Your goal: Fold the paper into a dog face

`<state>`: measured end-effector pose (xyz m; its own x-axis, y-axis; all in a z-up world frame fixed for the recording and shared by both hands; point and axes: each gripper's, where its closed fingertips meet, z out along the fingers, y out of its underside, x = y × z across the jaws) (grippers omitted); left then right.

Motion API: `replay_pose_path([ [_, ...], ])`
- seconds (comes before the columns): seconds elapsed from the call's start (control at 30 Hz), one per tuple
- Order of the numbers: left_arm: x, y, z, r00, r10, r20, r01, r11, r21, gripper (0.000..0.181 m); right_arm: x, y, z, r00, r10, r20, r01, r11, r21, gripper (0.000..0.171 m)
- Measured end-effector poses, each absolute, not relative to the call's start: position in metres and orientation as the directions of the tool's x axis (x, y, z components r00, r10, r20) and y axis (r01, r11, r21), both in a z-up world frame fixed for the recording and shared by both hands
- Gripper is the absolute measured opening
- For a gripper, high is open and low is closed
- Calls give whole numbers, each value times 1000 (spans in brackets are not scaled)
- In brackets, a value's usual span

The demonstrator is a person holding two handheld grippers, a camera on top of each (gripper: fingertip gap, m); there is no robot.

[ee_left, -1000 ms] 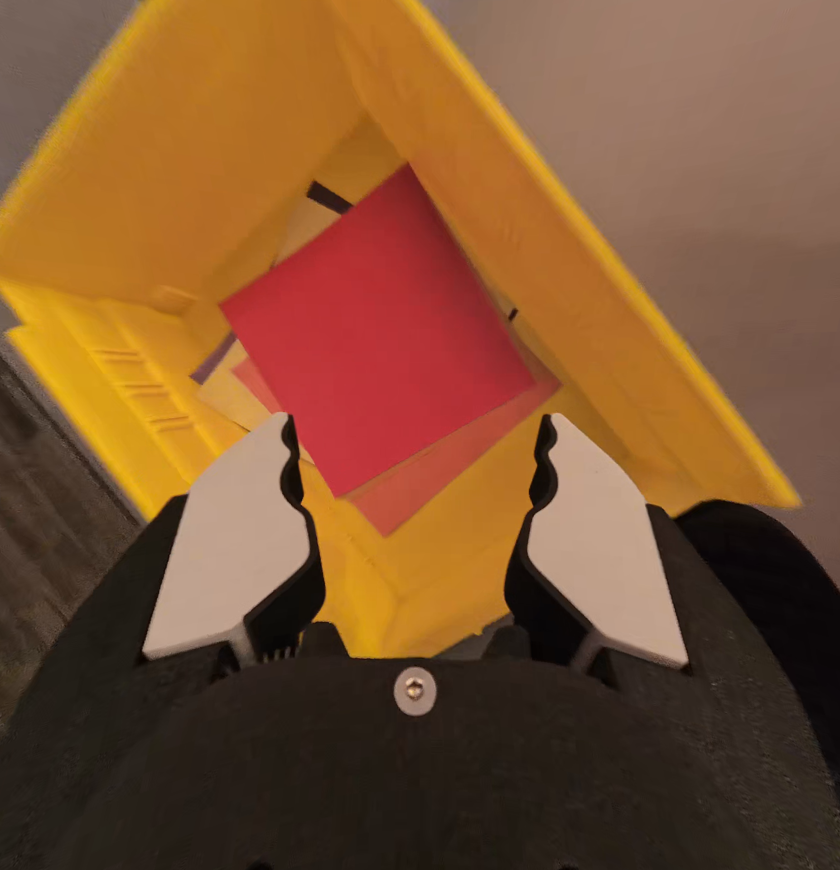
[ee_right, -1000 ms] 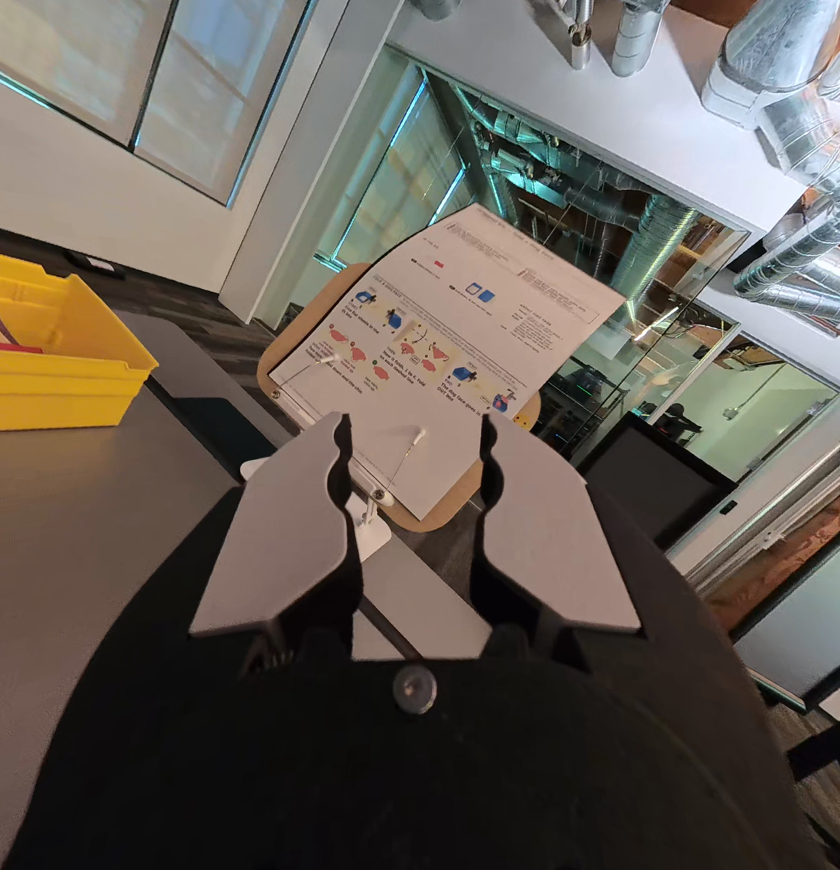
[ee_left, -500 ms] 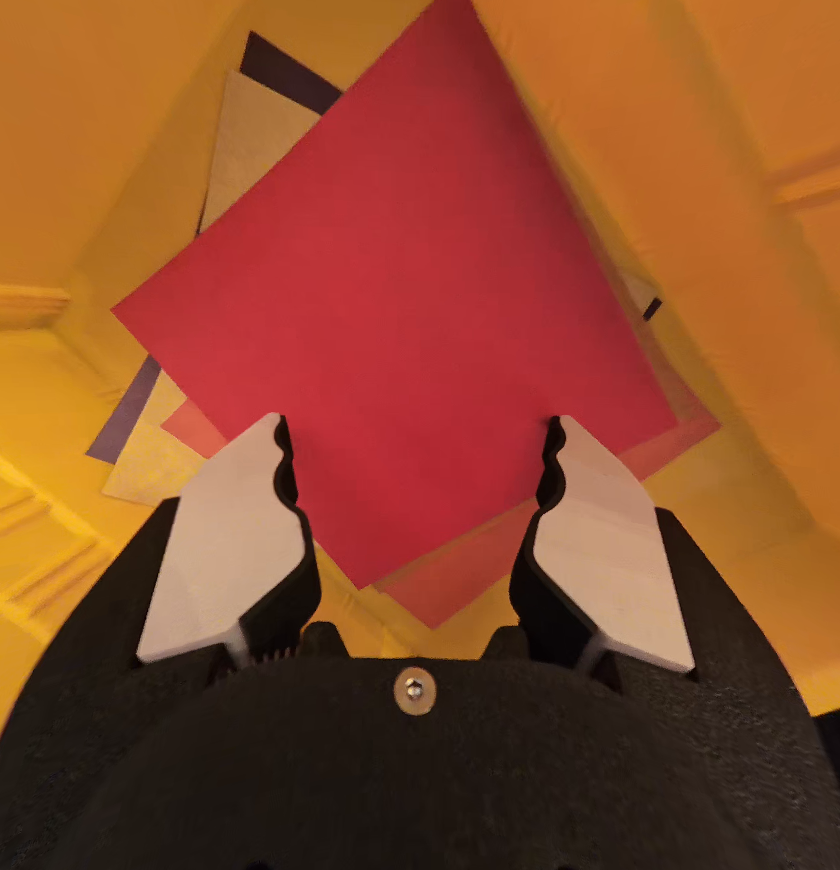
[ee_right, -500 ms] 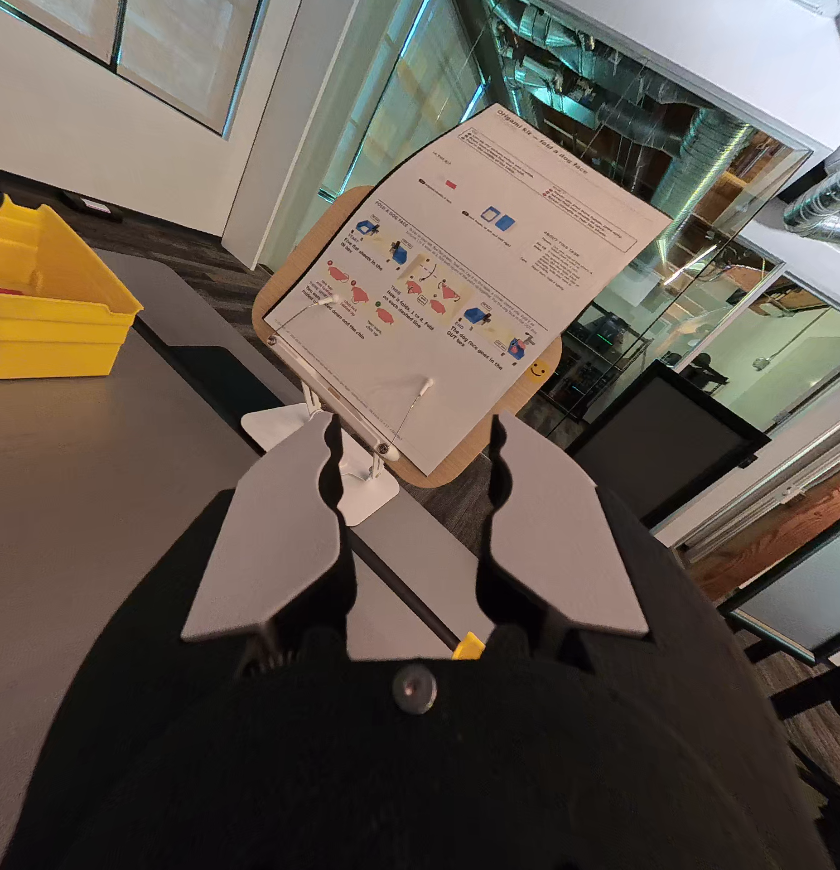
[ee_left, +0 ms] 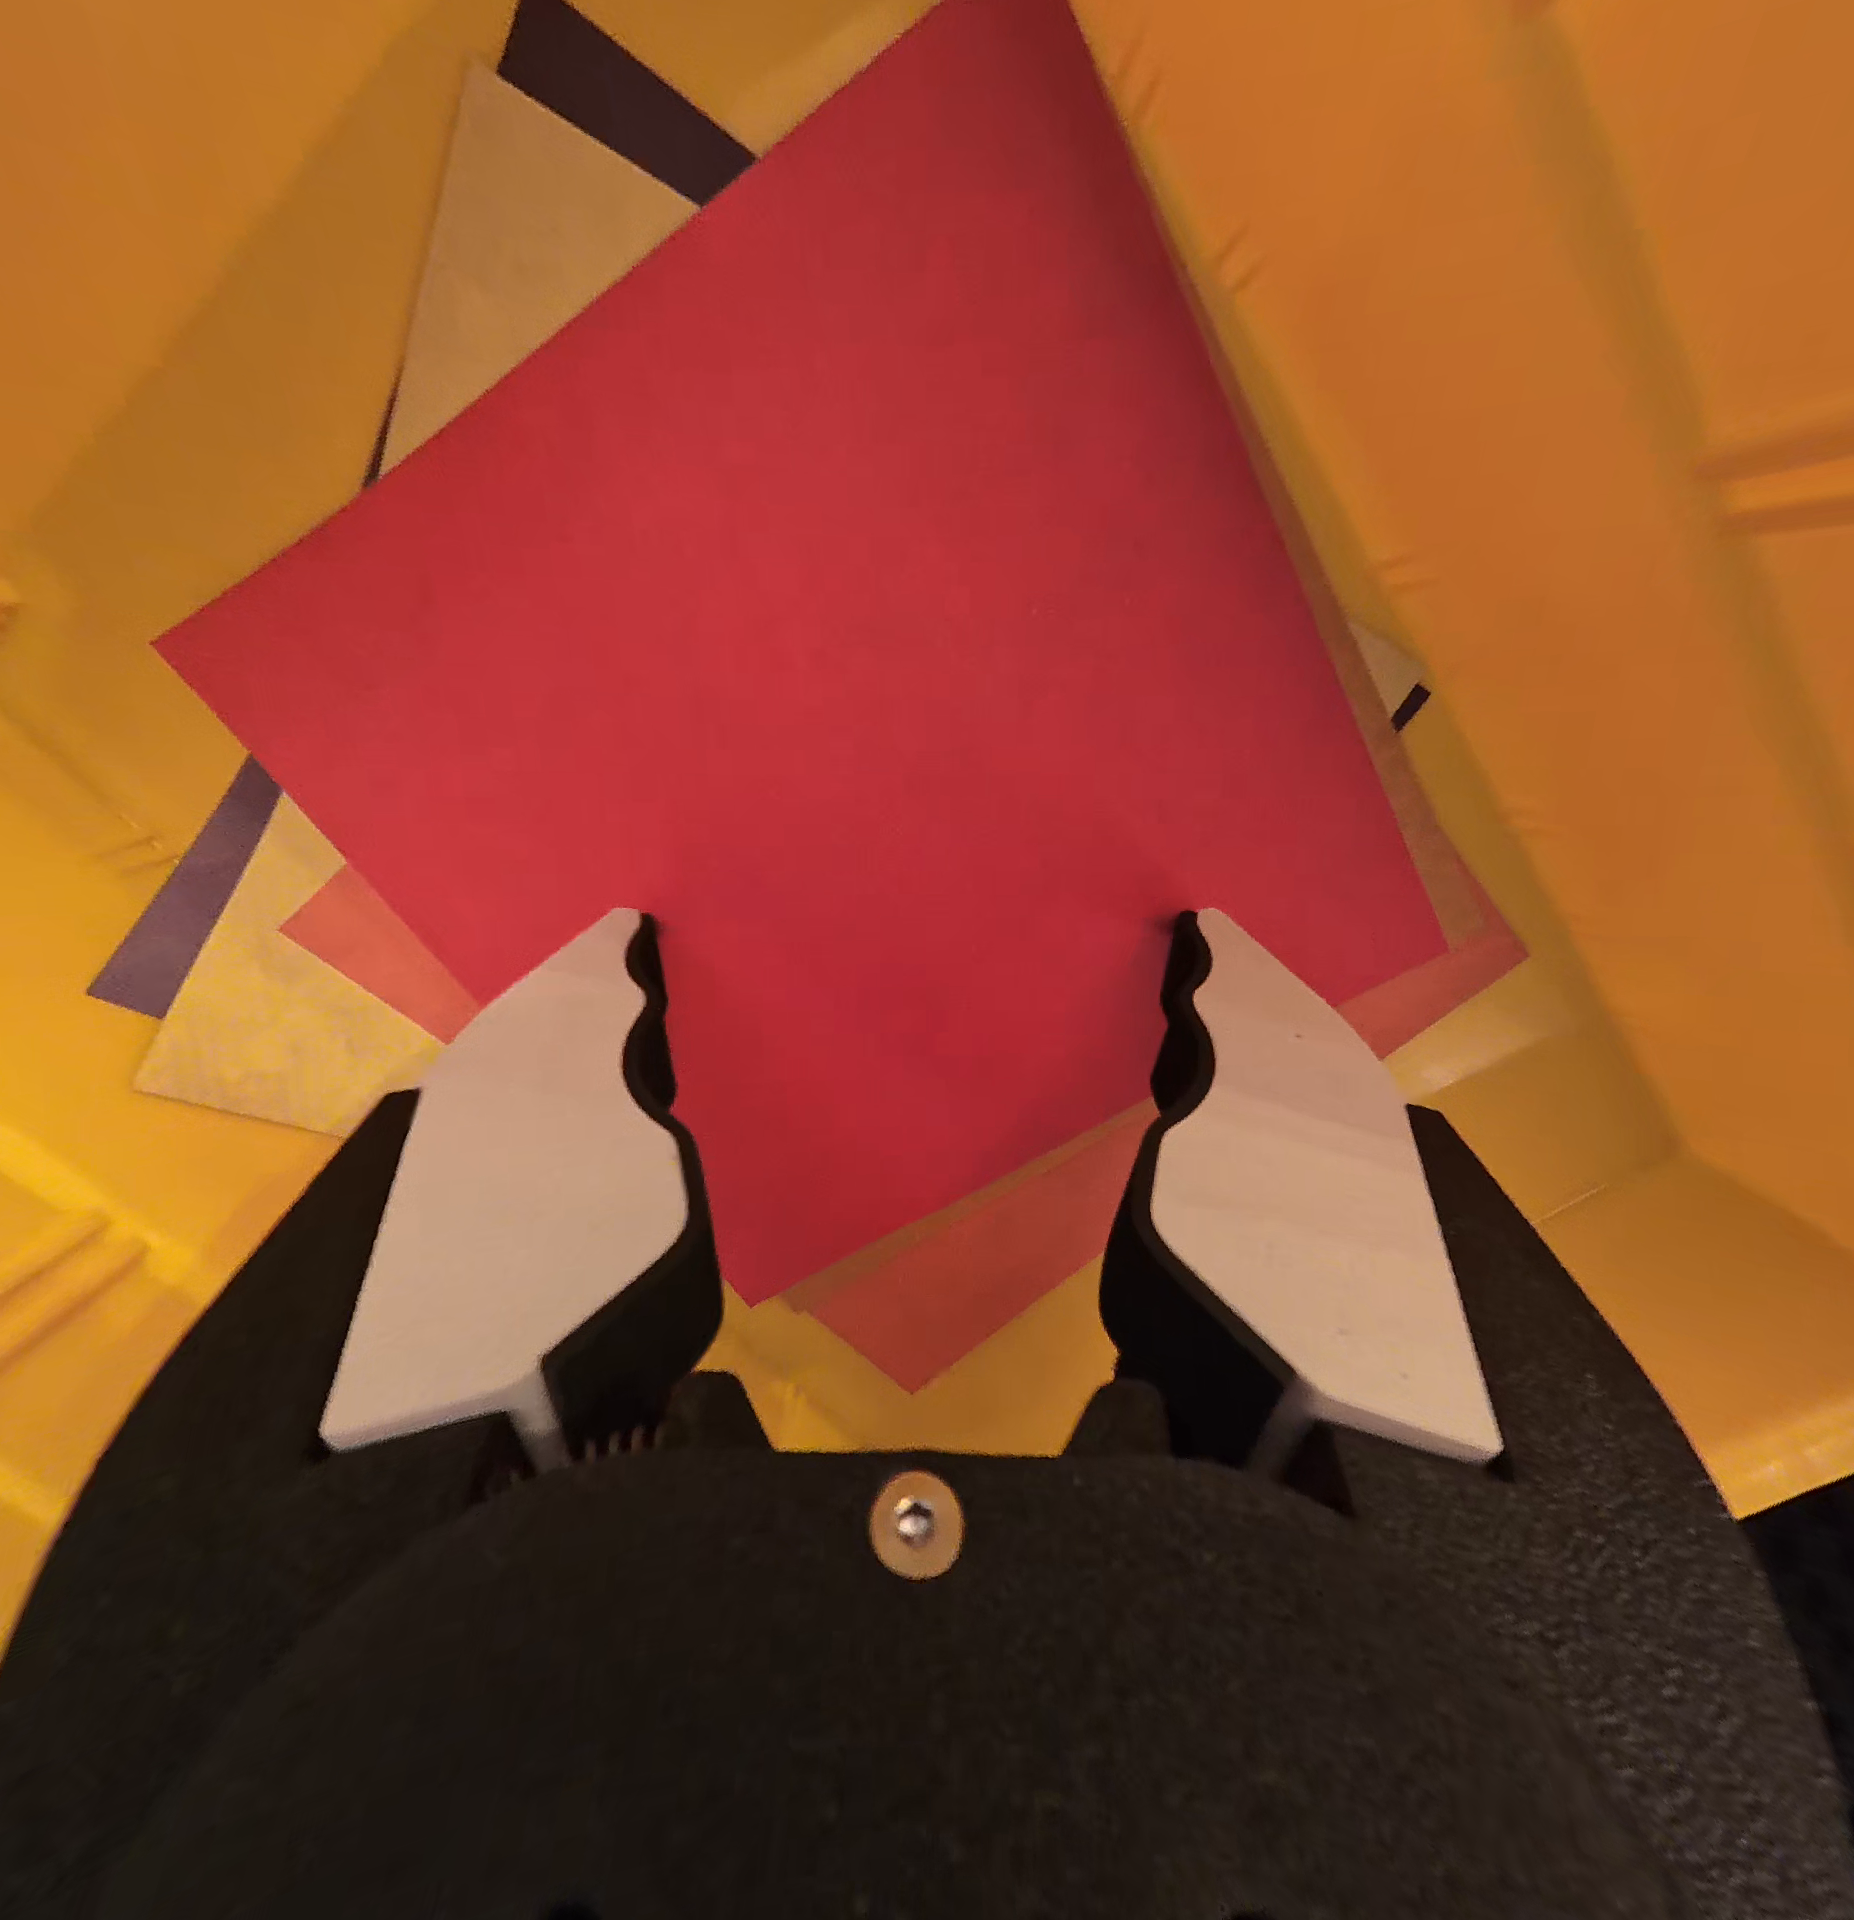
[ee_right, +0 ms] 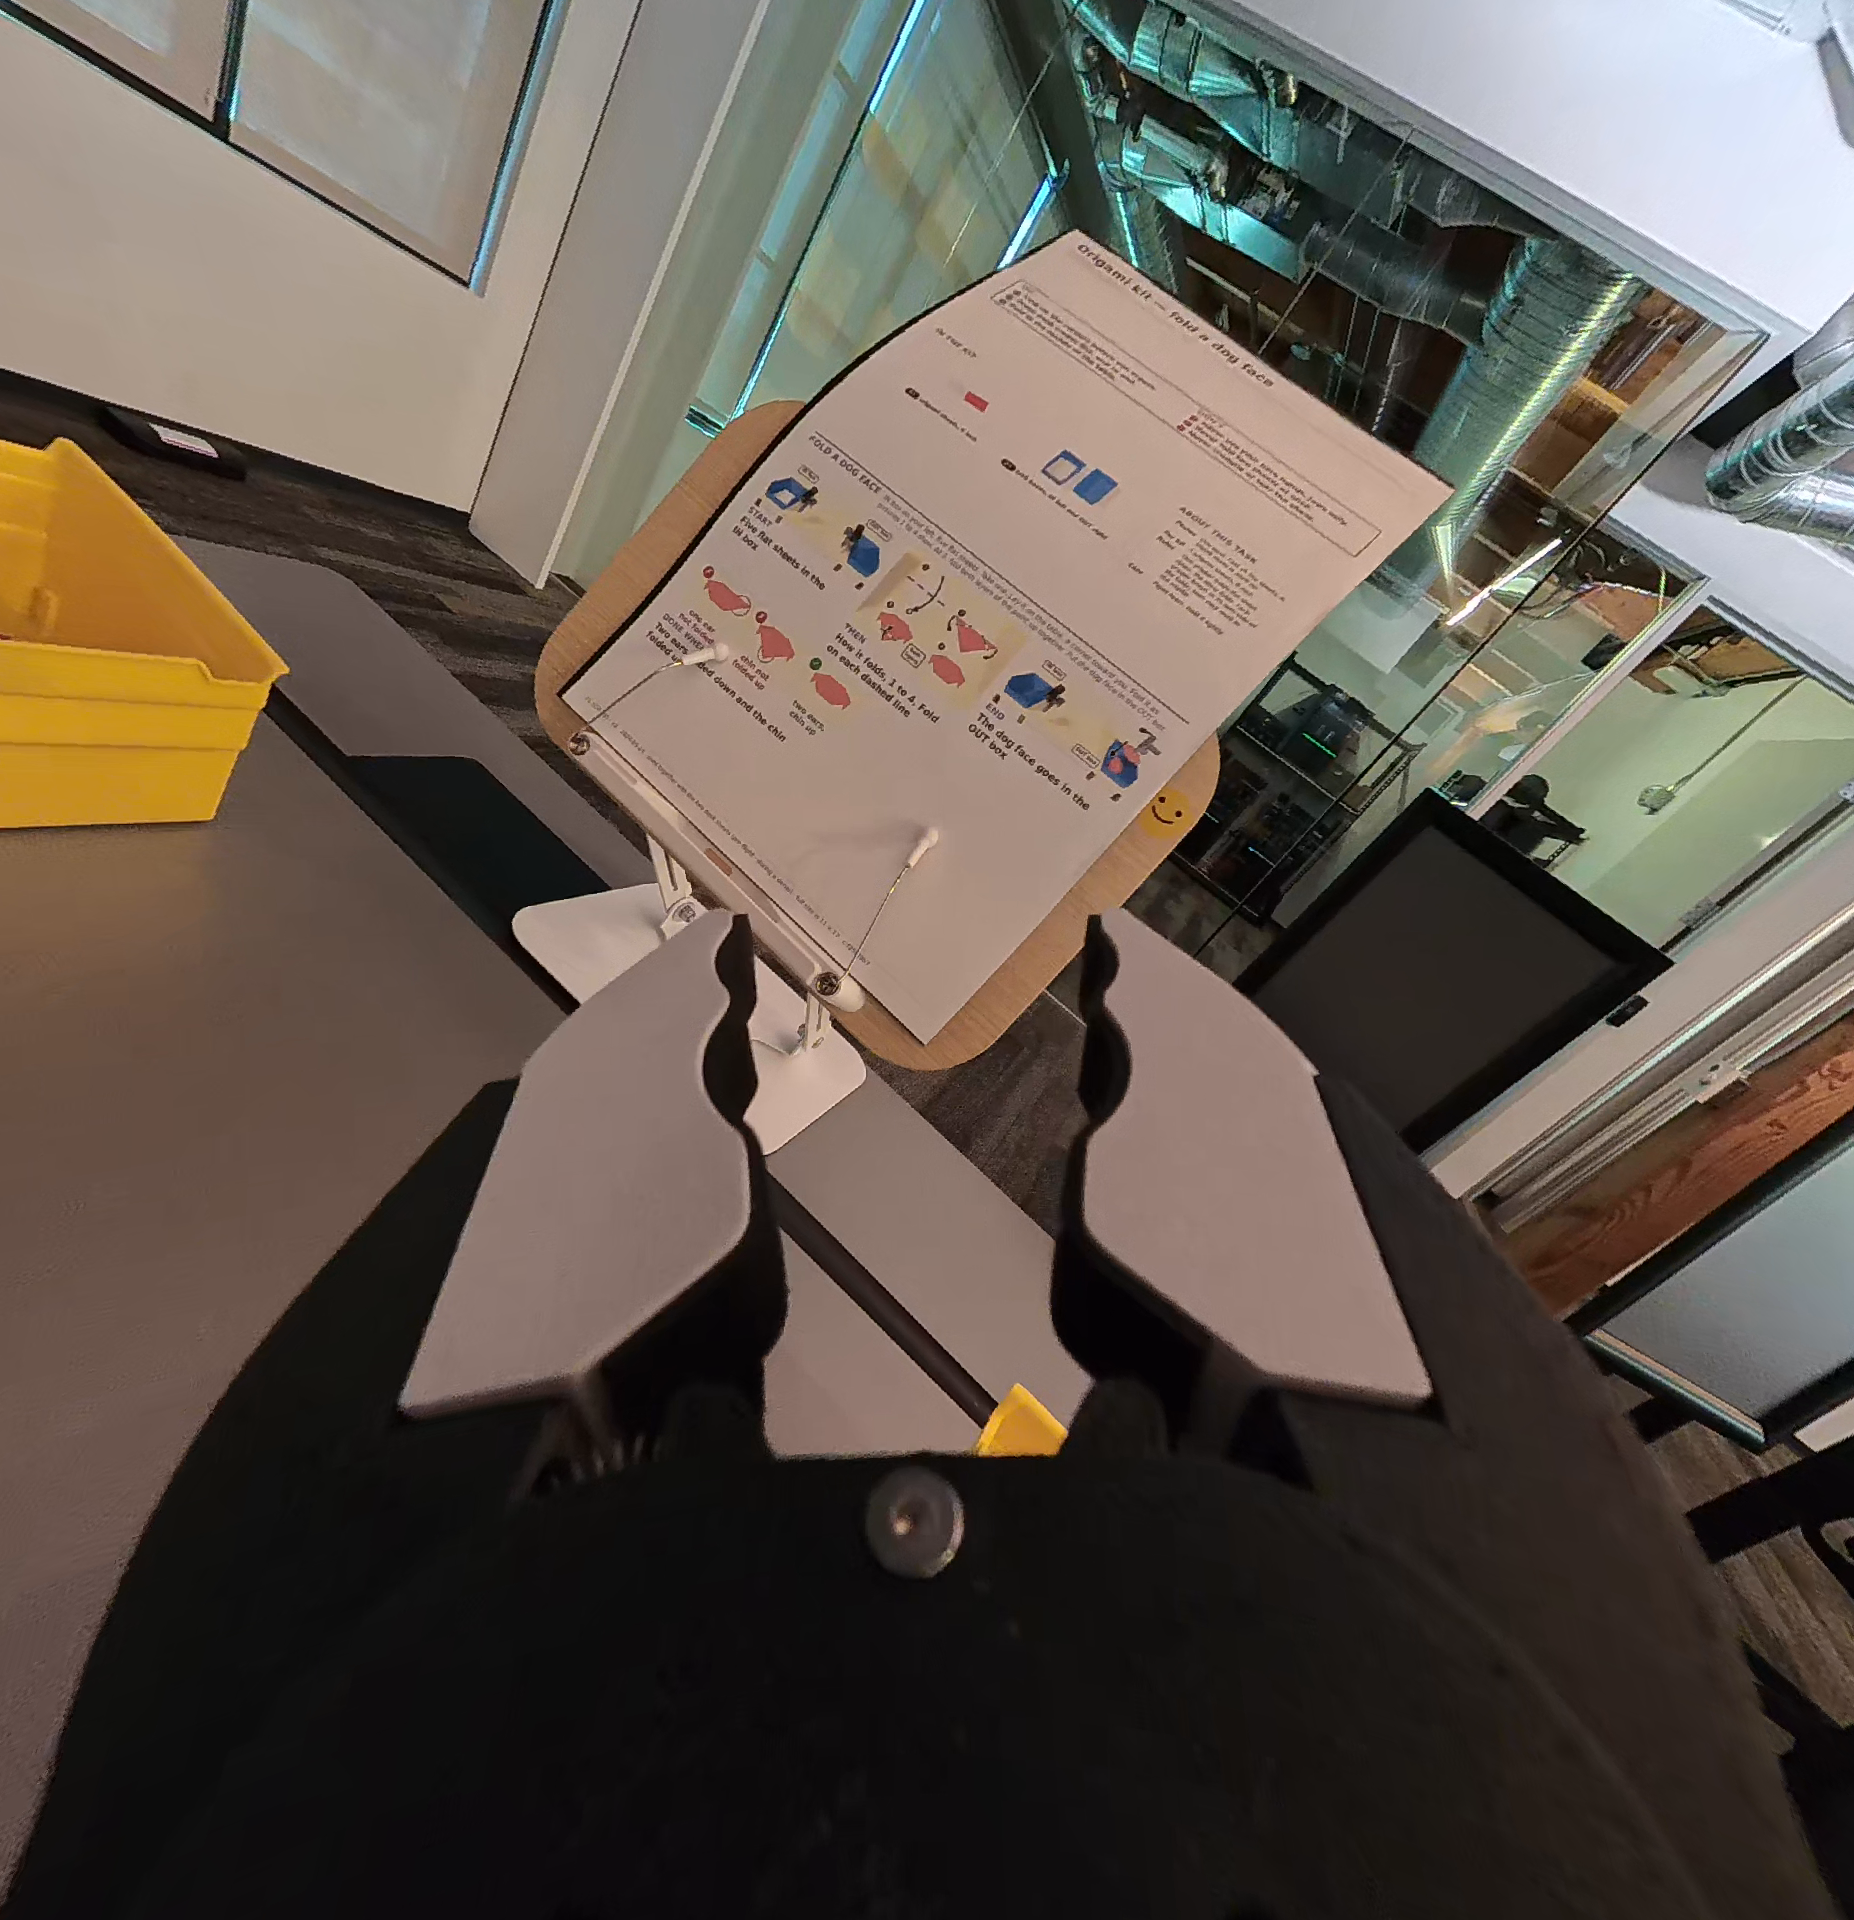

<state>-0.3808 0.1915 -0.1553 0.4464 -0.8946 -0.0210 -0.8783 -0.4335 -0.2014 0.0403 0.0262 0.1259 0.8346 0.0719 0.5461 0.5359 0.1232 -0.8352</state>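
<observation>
A red square paper sheet (ee_left: 819,665) lies on top of a loose stack of sheets inside a yellow bin (ee_left: 1588,312). My left gripper (ee_left: 912,920) is open inside the bin, its fingertips (ee_left: 590,966) just above the red sheet near its lower corner. Orange, tan and dark purple sheets (ee_left: 528,229) stick out from under it. My right gripper (ee_right: 912,930) is open and empty above the grey table (ee_right: 175,1039), pointing at an instruction sheet (ee_right: 985,623) on a stand. The yellow bin also shows in the right wrist view (ee_right: 92,665) at the far left.
The instruction sheet rests on a wooden board on a white stand (ee_right: 611,935) at the table's far edge. A small yellow piece (ee_right: 1022,1423) shows low between my right fingers. A dark monitor (ee_right: 1453,966) and glass walls lie beyond the table. Tip to tip, the grippers are about 55 cm apart. The small yellow piece (ee_right: 1022,1423) sits 25 cm or so from the ends of my right fingers.
My left gripper has dropped into the bin and come close over the red sheet, with its jaws a little narrower. My right gripper has tilted down toward the table and the instruction stand.
</observation>
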Motion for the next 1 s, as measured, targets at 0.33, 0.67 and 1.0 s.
replay_pose_path([
  [0.33,-381,186,-151,449,-892,-47,-878,-431,-209,36,41,20,134,842,67,536,523,145,-840,61],
  [0.67,-392,183,-150,468,-884,-14,-866,-455,-208,17,44,17,138,845,63,530,517,154,-842,61],
  [1.0,-382,187,-154,473,-881,-35,-862,-454,-228,86,45,19,135,842,58,536,525,142,-839,61],
])
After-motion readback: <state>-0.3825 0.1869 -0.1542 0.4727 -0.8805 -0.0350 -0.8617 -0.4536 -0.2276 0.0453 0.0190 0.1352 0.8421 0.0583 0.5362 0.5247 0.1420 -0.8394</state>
